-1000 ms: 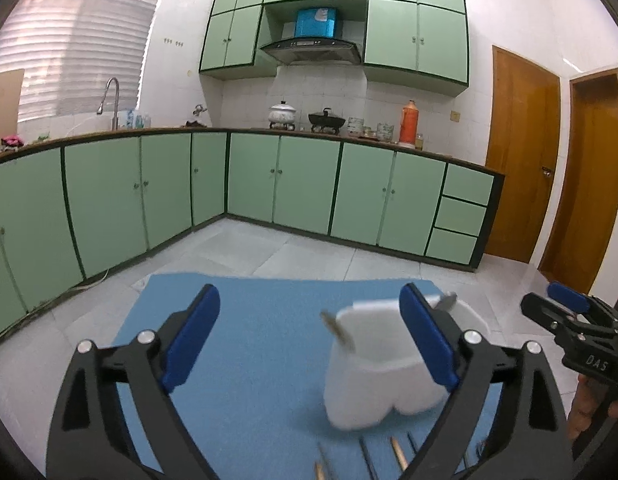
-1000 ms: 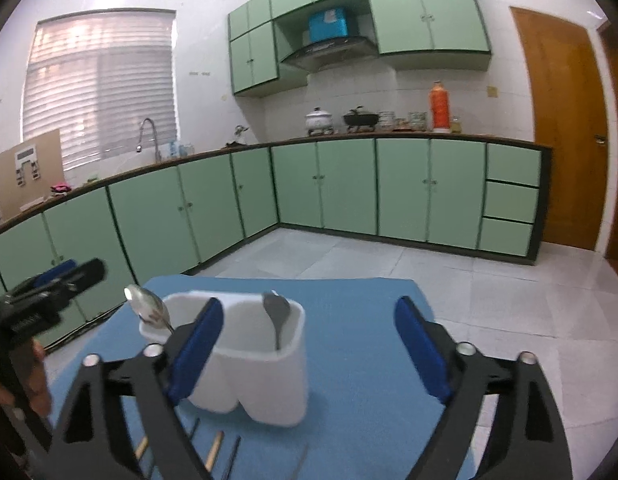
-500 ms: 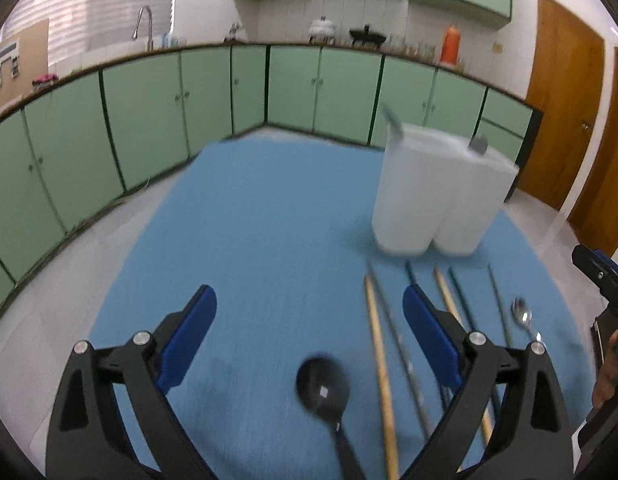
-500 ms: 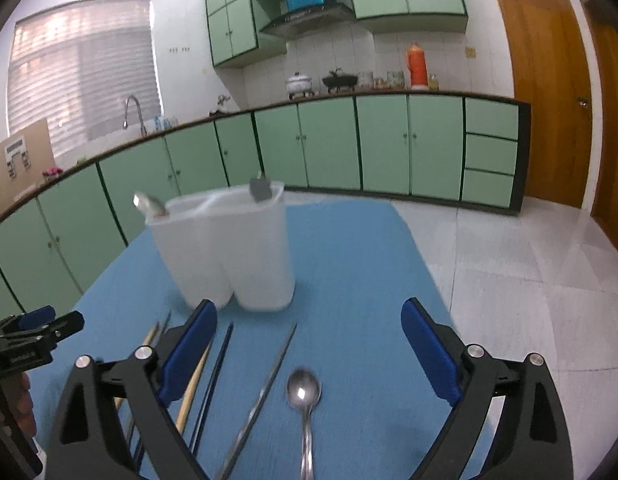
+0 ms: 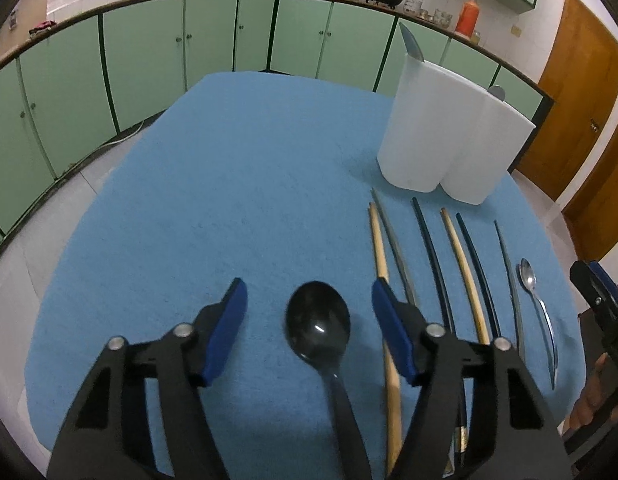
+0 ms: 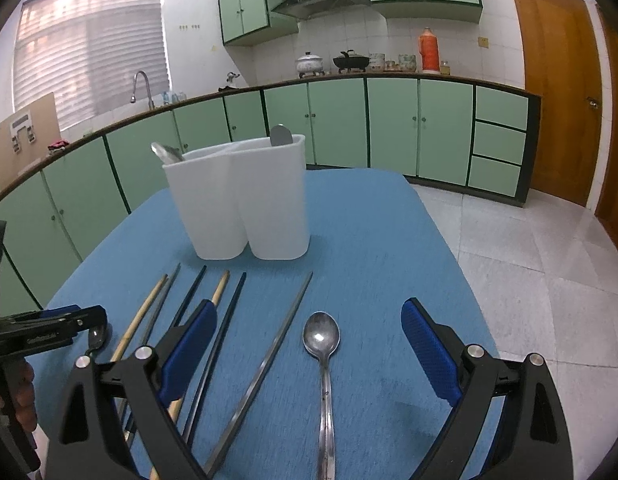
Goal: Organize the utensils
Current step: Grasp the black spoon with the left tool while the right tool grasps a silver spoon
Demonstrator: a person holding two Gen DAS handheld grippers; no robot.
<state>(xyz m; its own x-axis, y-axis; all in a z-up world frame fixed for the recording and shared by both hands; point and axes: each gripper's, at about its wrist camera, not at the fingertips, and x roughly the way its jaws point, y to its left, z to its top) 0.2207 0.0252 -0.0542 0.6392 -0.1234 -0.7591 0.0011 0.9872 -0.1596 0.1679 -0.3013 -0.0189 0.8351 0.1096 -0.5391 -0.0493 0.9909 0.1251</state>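
Note:
A black plastic spoon [image 5: 317, 320] lies on the blue mat [image 5: 229, 200], bowl pointing away. My left gripper [image 5: 309, 316] straddles it; the jaws are closing, and the blue pads stand clear of the spoon on both sides. To its right lie several chopsticks [image 5: 381, 252], wooden and dark. A steel spoon [image 6: 321, 340] lies between the wide jaws of my open right gripper [image 6: 309, 344], untouched. The white two-part holder [image 6: 239, 200] stands beyond, with a spoon [image 6: 167, 152] in its left part and another utensil [image 6: 280, 135] at its back.
The blue mat covers a table; its right edge [image 6: 461, 272] drops to a tiled floor. Green kitchen cabinets [image 6: 389, 128] ring the room and a wooden door [image 6: 557, 92] stands at the right. A hand [image 5: 593, 392] holds the right gripper at the left wrist view's right edge.
Both grippers have dropped and tipped down toward the mat, bringing the utensils into view. The left jaws have narrowed around the black spoon. The right gripper now frames the steel spoon.

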